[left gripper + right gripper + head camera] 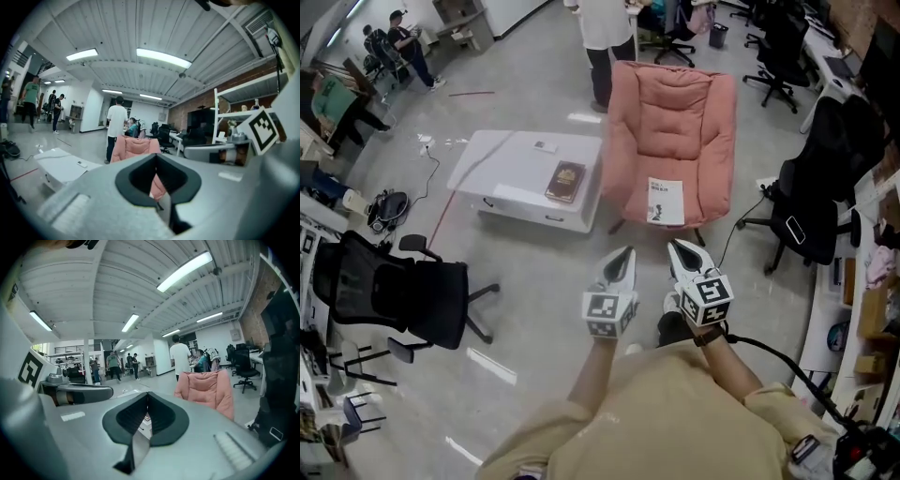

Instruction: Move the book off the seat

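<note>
A white book (666,201) lies flat at the front of the seat of a pink armchair (670,112). Both grippers hang side by side in the air in front of the armchair, pointing at it and short of the book. My left gripper (625,253) is shut with nothing in it. My right gripper (678,247) is also shut and empty. In the left gripper view the armchair (136,146) shows beyond the closed jaws of the left gripper (156,157). The right gripper view has the armchair (206,385) to the right of the right gripper (148,394).
A low white table (511,169) stands left of the armchair with a brown book (565,181) on it. Black office chairs stand at the left (412,295) and right (811,197). A person (605,37) stands behind the armchair. A cable trails on the floor by the right chair.
</note>
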